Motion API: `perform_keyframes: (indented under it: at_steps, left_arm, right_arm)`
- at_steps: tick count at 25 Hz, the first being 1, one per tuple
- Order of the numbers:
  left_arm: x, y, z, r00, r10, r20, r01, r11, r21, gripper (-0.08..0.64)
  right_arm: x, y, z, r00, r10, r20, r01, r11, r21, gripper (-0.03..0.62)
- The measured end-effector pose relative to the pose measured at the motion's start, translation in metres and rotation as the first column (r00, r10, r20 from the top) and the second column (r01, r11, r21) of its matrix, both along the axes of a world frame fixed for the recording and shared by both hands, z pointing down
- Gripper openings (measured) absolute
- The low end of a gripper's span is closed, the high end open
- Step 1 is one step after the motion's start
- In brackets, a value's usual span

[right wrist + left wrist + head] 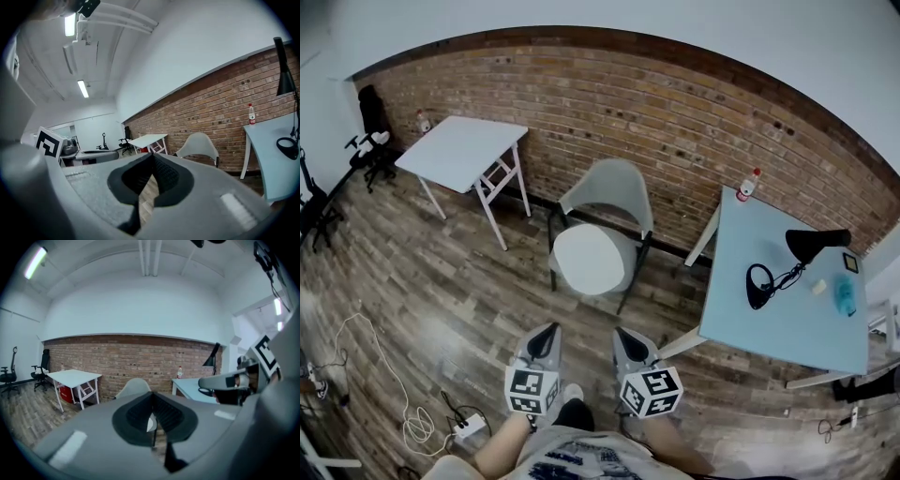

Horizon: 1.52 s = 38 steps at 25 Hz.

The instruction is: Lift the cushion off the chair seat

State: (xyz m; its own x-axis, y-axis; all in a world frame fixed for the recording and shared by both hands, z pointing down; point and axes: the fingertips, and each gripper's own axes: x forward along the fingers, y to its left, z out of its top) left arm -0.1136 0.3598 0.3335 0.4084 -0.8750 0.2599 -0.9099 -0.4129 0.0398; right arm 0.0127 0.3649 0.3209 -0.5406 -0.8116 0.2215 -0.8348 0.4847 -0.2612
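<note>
**Approach stage.** My left tongs (549,330) and my right tongs (625,335) are held side by side ahead of me. Each pair is pressed together with nothing between the jaws, and each gripper view shows the dark pads meeting along one line. I judge this a carrying posture, since nothing lies within reach to pinch.

The round white padded cushion (591,261) lies flat on the seat of the grey moulded plastic chair (617,186), well apart from both tongs. The chair stands with its back to the red-brown brick wall (675,112), between the white trestle counter (461,150) on the left and the pale blue counter (769,300) on the right. Its open front faces me, so the near rim of the cushion is the part I can reach first.

Both tongs point toward that rim. I judge two are used because a wide, soft disc would probably sag if pinched on one side only. The jaws must spread before they meet the rim, so the lift has not begun.

The black desk lamp (814,244) and the red-capped bottle (748,185) on the pale blue counter play no part. The white cable (389,370) on the plank floor (441,281) lies off to the left of my path.
</note>
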Motion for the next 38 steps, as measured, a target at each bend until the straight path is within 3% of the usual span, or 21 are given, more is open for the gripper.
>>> perform_keyframes:
  at_steps: [8,14,25,38]
  left_arm:
    - [-0.044,-0.086,0.003,1.000,0.031,0.007,-0.031,1.000,-0.002,-0.008]
    - [-0.062,-0.124,0.008,0.999,0.032,-0.010,-0.032,0.999,-0.014,-0.008]
    - [-0.050,-0.179,0.031,0.999,0.044,-0.016,-0.045,0.997,-0.059,-0.008]
    - [-0.024,-0.322,0.063,0.999,0.016,0.035,-0.011,0.990,-0.139,-0.008]
  right_arm:
    - [-0.045,-0.087,0.004,1.000,0.023,-0.008,-0.023,1.000,-0.005,-0.002]
    - [-0.052,-0.121,0.007,0.998,0.050,-0.030,-0.050,0.998,-0.022,-0.002]
    - [-0.036,-0.179,0.034,0.997,0.071,-0.032,-0.073,0.994,-0.080,-0.002]
    - [0.008,-0.338,0.066,0.997,0.070,-0.026,-0.072,0.990,-0.125,-0.002]
